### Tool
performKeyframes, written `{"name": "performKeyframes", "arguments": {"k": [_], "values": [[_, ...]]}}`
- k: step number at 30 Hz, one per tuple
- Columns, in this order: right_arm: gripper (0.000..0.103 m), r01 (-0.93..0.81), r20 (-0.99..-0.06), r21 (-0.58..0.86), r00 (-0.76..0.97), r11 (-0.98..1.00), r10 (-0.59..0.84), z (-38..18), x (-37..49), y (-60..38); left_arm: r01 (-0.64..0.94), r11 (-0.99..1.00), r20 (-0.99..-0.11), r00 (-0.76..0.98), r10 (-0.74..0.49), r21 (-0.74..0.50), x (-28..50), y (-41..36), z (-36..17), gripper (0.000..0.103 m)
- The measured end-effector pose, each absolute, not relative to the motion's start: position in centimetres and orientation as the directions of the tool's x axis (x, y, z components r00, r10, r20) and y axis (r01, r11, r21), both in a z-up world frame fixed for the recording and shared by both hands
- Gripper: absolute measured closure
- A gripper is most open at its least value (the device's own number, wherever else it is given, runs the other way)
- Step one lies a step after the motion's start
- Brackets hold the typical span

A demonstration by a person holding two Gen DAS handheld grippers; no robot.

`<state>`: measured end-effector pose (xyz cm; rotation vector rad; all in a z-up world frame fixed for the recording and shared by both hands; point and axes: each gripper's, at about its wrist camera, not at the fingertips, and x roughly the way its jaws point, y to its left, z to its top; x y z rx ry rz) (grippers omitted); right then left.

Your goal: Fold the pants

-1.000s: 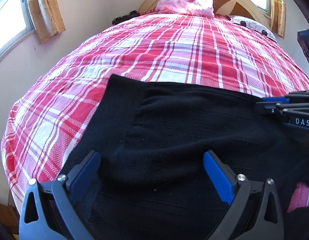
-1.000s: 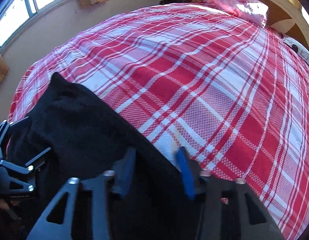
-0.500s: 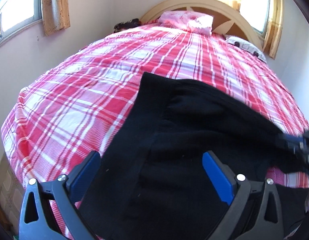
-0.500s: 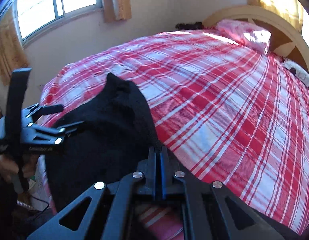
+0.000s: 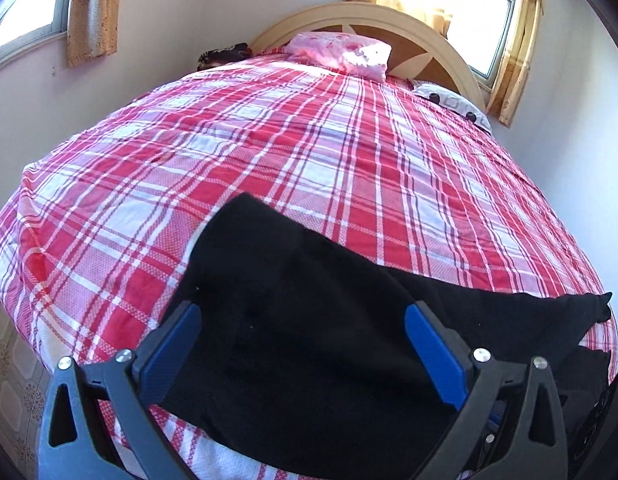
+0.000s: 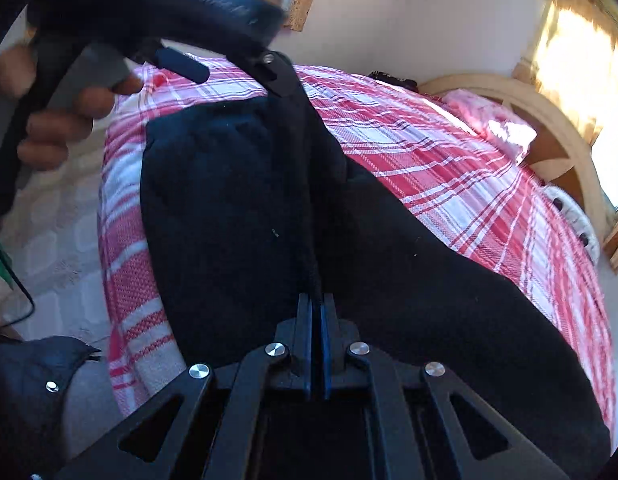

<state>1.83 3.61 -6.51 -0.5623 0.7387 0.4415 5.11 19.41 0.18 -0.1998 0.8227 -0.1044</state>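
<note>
Black pants [image 5: 309,320] lie on the near end of a red plaid bed [image 5: 309,152], with a pointed corner out to the right. My left gripper [image 5: 303,344] is open, its blue fingers [image 5: 173,344] spread above the cloth, holding nothing. In the right wrist view my right gripper [image 6: 316,312] is shut on a fold of the black pants [image 6: 237,208], lifting a ridge of cloth. The left gripper [image 6: 181,64] shows at that view's upper left, held by a hand.
A pink pillow [image 5: 345,54] and a wooden headboard [image 5: 429,36] are at the bed's far end, with a white patterned pillow [image 5: 453,104] at the right. Curtained windows [image 5: 489,20] flank the bed. Tiled floor [image 6: 49,232] lies beside the bed's left edge.
My right gripper closed on the pants and pulled the cloth up and toward me. My left gripper stayed open and drew back, so more of the bed shows.
</note>
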Motion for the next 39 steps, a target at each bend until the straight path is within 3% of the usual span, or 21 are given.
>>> {"name": "performKeyframes", "arguments": {"k": [8, 17, 24, 34, 35, 37, 39], "values": [[0.099, -0.475, -0.679, -0.284, 0.712, 0.833, 0.175, -7.0, 1.7, 2.9, -0.089, 0.944, -0.767, 0.609, -0.201, -0.318, 5.1, 21.0, -3.0, 0.000], [0.099, -0.443, -0.667, -0.236, 0.721, 0.865, 0.187, -6.0, 2.1, 3.0, -0.073, 0.918, -0.714, 0.654, -0.252, -0.390, 3.5, 22.2, -2.6, 0.000], [0.099, -0.424, -0.602, -0.184, 0.762, 0.887, 0.240, -2.7, 1.6, 2.5, -0.083, 0.876, -0.708, 0.627, -0.324, -0.475, 5.3, 21.4, -3.6, 0.012], [0.099, -0.409, -0.579, -0.150, 0.774, 0.900, 0.256, -1.7, 1.7, 2.4, -0.098, 0.778, -0.641, 0.635, -0.432, -0.621, 6.0, 21.4, -3.9, 0.013], [0.099, -0.410, -0.578, -0.146, 0.774, 0.900, 0.259, -1.6, 1.6, 2.4, -0.111, 0.766, -0.632, 0.645, -0.429, -0.633, 6.2, 21.7, -3.9, 0.016], [0.099, -0.413, -0.575, -0.149, 0.775, 0.898, 0.261, -1.5, 1.4, 2.4, -0.144, 0.737, -0.612, 0.673, -0.415, -0.660, 6.6, 22.7, -3.9, 0.034], [0.099, -0.416, -0.577, -0.156, 0.774, 0.896, 0.259, -1.6, 1.1, 2.4, -0.138, 0.704, -0.578, 0.689, -0.437, -0.697, 6.8, 23.5, -3.8, 0.074]]}}
